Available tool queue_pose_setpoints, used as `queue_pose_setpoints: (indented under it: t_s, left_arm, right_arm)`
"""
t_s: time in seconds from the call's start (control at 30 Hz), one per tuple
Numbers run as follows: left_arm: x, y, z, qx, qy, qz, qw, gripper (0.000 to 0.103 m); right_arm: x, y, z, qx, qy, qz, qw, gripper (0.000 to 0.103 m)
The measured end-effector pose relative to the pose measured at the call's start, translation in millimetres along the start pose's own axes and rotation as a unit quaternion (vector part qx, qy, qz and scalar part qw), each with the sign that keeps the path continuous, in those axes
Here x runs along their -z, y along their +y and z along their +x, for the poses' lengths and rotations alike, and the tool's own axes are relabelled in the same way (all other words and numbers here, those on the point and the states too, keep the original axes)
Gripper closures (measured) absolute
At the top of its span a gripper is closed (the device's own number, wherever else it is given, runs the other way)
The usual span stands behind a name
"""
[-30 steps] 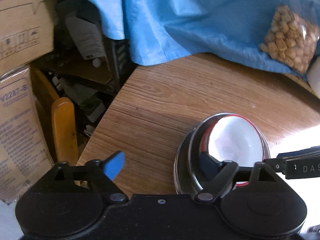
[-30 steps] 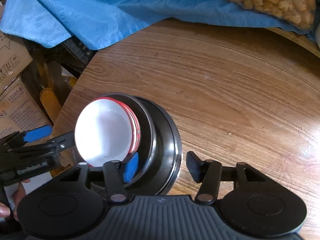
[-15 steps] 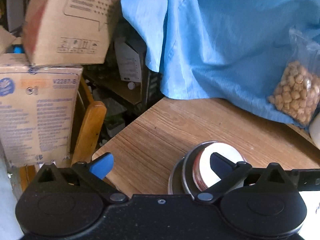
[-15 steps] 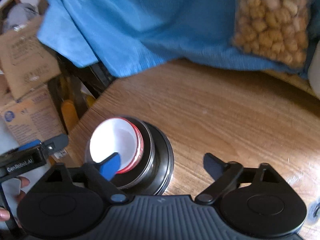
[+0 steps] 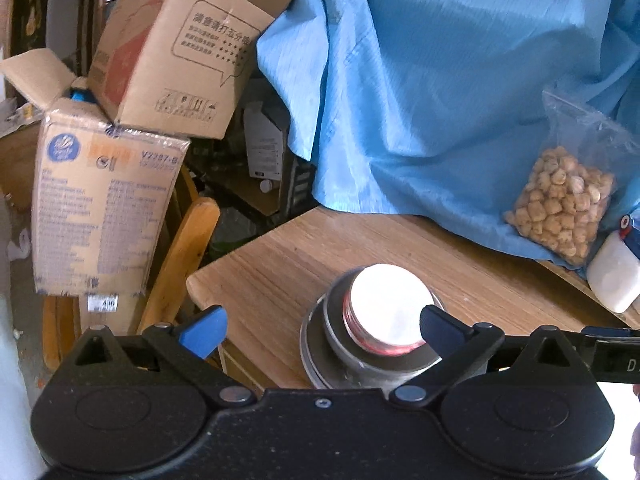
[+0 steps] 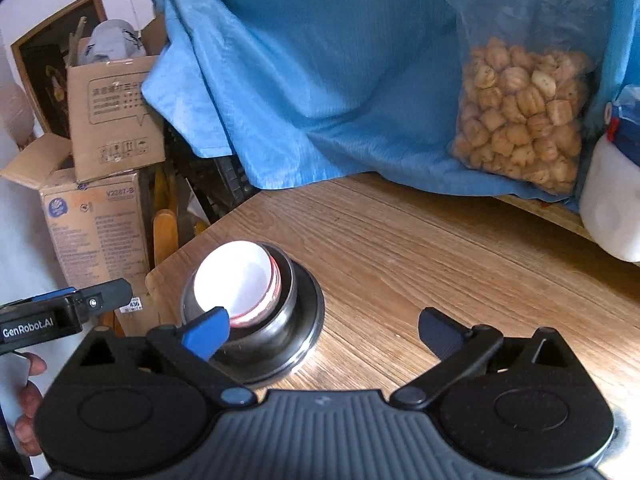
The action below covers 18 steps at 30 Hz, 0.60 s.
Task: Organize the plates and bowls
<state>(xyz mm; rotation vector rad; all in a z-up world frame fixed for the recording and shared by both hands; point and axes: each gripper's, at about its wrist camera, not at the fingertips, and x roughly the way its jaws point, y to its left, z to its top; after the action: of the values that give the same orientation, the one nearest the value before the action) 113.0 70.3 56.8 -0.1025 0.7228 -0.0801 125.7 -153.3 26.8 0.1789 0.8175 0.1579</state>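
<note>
Since everything sits nested already, looks about finished. One stack near table [image 6: 420, 248] corner: white bowl [image 6: 234, 278] with red rim on top, inside steel bowl [image 6: 286, 276], on dark steel plate [image 6: 308, 320]. Count as far as visible: two bowls, one plate; more underneath hidden, can't tell. Left gripper [image 5: 320, 330] fingers spread, holding nothing. Right gripper [image 6: 324, 334] likewise wide apart, empty. Nothing else loose to sort in view.
</note>
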Motion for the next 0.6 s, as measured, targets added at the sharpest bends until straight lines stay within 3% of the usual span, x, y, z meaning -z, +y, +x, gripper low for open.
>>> queue_pose_setpoints:
  t_s: [0.6]
  left_arm:
    - [49, -23, -56, -0.028, -0.01, -0.017, 0.9994, 0.001]
  right_arm:
    - [40, -34, -51, -0.008, -0.001, 0.011, 1.0, 0.0]
